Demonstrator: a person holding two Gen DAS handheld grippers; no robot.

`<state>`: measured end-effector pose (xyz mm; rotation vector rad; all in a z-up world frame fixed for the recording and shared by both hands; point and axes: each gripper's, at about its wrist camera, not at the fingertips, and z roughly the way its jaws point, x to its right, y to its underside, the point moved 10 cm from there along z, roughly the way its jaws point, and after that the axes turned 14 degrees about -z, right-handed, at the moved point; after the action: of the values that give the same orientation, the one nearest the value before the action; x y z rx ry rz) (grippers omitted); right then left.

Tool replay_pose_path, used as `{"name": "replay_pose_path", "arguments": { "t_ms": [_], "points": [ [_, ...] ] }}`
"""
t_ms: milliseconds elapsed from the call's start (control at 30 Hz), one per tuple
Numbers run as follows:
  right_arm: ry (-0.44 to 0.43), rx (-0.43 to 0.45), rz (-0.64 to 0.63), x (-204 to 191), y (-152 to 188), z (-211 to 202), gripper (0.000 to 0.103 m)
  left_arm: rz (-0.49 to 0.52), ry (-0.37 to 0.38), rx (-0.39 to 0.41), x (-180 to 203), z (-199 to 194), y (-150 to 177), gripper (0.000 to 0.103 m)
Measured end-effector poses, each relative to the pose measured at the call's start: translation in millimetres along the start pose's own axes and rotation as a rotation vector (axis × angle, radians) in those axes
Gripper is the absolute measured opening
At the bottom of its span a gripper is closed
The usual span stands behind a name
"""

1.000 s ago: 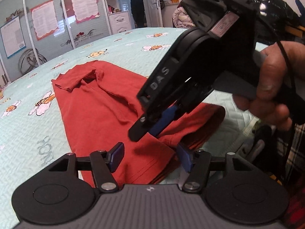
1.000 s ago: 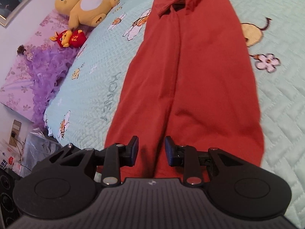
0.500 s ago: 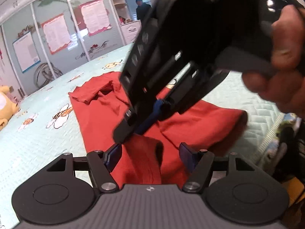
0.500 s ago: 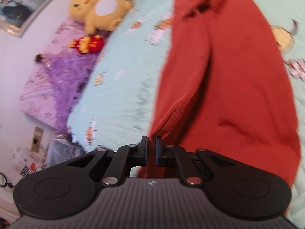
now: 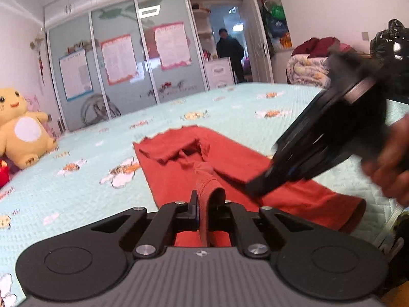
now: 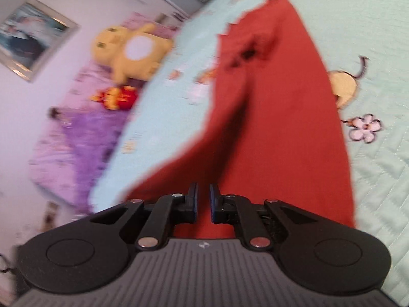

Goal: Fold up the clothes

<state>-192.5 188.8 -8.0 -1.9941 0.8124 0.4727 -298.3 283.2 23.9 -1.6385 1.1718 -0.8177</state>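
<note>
hem pinched by both grippers, ready to fold

the red shirt [image 5: 179,176] lies lengthwise on the bed [image 5: 76,179], collar at the far end. the left gripper [image 5: 208,208] is clenched on a raised pleat of the near hem. the right gripper [image 6: 203,202] looks nearly closed on the same hem, cloth between its fingers. judging by this, the lengthwise fold is in hand: next calls for carrying both pinches evenly toward the collar.

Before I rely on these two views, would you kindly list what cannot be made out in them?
- Right wrist view: motion blur; whether the right gripper pinches the red garment is unclear.
- Left wrist view: the left gripper body hides the garment's near hem.
- Left wrist view: posters on the wardrobe are too small to read.
</note>
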Motion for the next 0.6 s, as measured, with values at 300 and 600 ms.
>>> {"name": "replay_pose_path", "arguments": {
  "t_ms": [300,600],
  "points": [
    [-0.007,-0.104,-0.074,-4.4,-14.7,106.3,0.000,0.020,-0.002,0.113,0.5,-13.1,-15.0,0.004],
    [-0.047,-0.058,0.112,7.3,-36.7,147.3,0.000,0.021,0.063,0.136,6.1,-22.4,-14.4,0.003]
  ]
}}
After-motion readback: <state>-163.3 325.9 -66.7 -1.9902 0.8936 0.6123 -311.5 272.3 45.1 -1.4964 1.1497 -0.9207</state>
